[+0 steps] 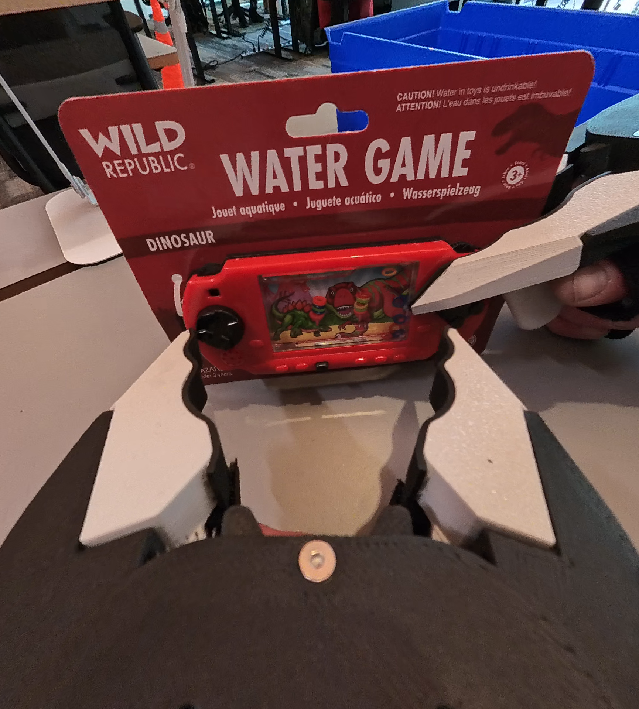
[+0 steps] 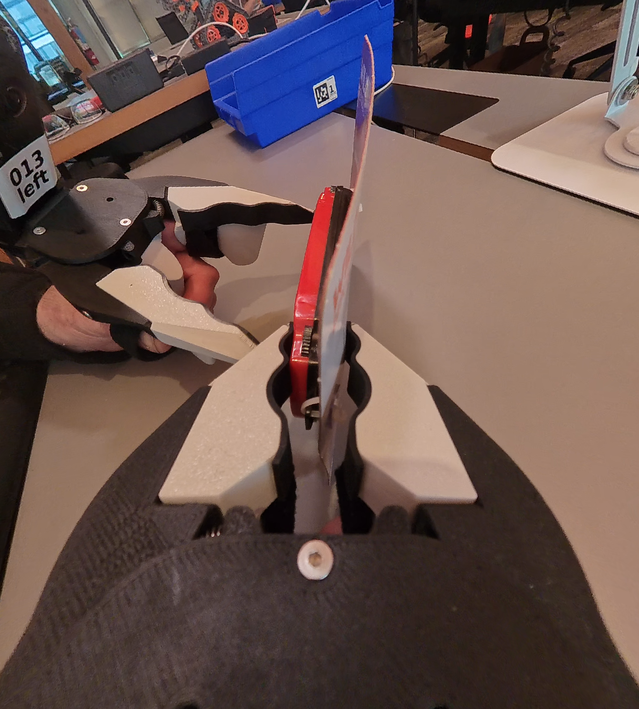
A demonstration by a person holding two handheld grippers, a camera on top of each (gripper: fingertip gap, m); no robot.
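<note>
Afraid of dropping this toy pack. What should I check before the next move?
1. Right gripper shut on pack edge: ok.
2. Pack upright: ok.
3. Left gripper open, facing the pack's front: ok.
4. Left jaws touching pack: cannot tell.
5. Pack resting on table: cannot tell.
6. Blue bin apart from pack: ok.
</note>
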